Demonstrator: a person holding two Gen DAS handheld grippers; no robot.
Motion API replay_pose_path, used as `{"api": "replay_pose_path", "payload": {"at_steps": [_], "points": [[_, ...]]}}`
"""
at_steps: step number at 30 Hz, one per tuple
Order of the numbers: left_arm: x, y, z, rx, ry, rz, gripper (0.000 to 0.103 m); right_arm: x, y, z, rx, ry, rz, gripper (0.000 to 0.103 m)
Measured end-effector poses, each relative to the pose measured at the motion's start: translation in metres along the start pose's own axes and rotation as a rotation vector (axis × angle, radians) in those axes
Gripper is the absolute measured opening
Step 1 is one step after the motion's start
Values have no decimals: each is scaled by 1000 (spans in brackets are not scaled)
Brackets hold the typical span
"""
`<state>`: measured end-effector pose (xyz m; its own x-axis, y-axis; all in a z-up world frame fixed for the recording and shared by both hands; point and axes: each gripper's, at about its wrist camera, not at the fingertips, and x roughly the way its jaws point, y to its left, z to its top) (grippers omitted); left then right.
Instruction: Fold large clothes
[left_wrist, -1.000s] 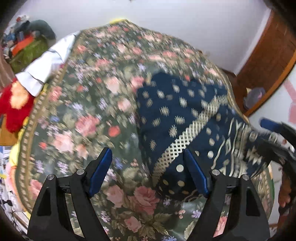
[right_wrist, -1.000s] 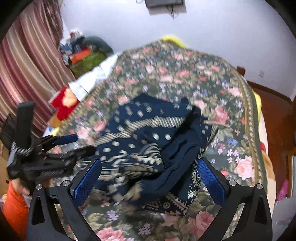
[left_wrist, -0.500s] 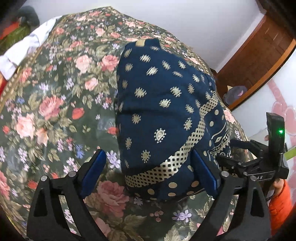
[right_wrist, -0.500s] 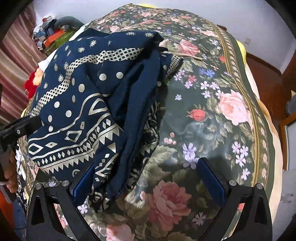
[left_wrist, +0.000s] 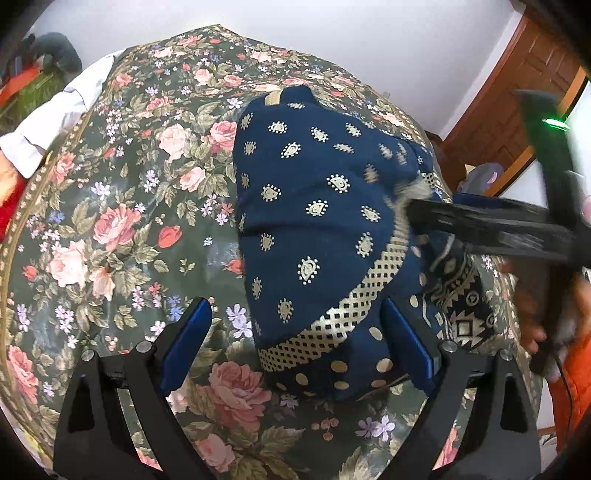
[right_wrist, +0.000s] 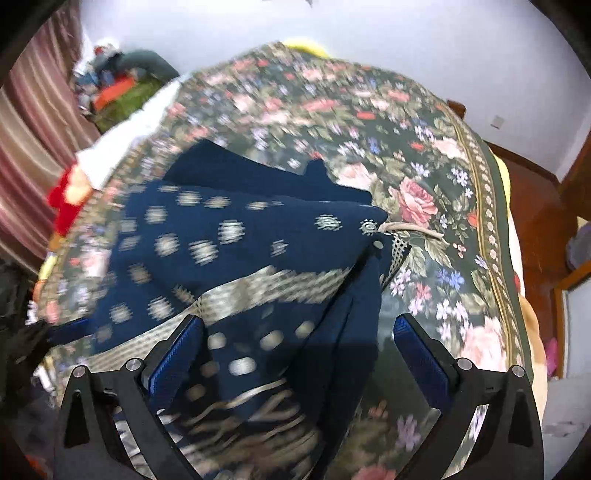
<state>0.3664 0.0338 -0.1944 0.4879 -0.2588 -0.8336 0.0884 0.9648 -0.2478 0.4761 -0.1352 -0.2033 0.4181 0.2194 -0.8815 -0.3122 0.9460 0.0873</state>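
Navy garment, gold-printed, lies bunched and partly doubled over on the floral bedspread of the bed, near its front edge between our two tools. Left hand-held gripper: jaws spread wide, holding nothing, poised at the near edge where the lattice gold band runs. Right hand-held gripper: jaws also spread wide in its own view, straddling the dark cloth without pinching it. We judge the step in hand to be taking hold of an edge for the next fold. To do it well, we would close each jaw on a single clean hem, not on stacked layers; take the two holds well apart along the same edge; lift enough to let the cloth hang free, then lay it flat before creasing. Risk, in our judgement: catching bedspread with the cloth, since both lie touching. A pale cord trails from the garment's far corner and could snag. Hard to read: the right wrist view is motion-blurred, so layer count is unclear. In the left view the right tool is a dark smear crossing the garment; contact there cannot be told. The garment's far side and its true outline are hidden by folds.
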Motion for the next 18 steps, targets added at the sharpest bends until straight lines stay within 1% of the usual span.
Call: {"api": "replay_pose_path", "payload": {"at_steps": [4, 7, 9, 11, 14, 16, 18], "points": [[-12, 1, -8, 32, 2, -24, 94, 11, -24, 0, 55, 0, 30, 103], [-16, -1, -17, 73, 13, -27, 94, 7, -38, -5, 76, -3, 20, 103], [-15, -1, -20, 83, 19, -21, 94, -3, -41, -12, 85, 0, 18, 103], [-13, 0, -21, 79, 19, -13, 94, -16, -35, -19, 62, -12, 9, 103], [-7, 0, -20, 61, 18, -12, 97, -30, -20, -34, -1, -23, 51, 103], [-5, 0, -21, 58, 15, -10, 97, -29, -9, -49, -55, 4, 50, 103], [-7, -1, -22, 67, 9, -7, 97, -20, -6, -62, -95, 33, 19, 103]]}}
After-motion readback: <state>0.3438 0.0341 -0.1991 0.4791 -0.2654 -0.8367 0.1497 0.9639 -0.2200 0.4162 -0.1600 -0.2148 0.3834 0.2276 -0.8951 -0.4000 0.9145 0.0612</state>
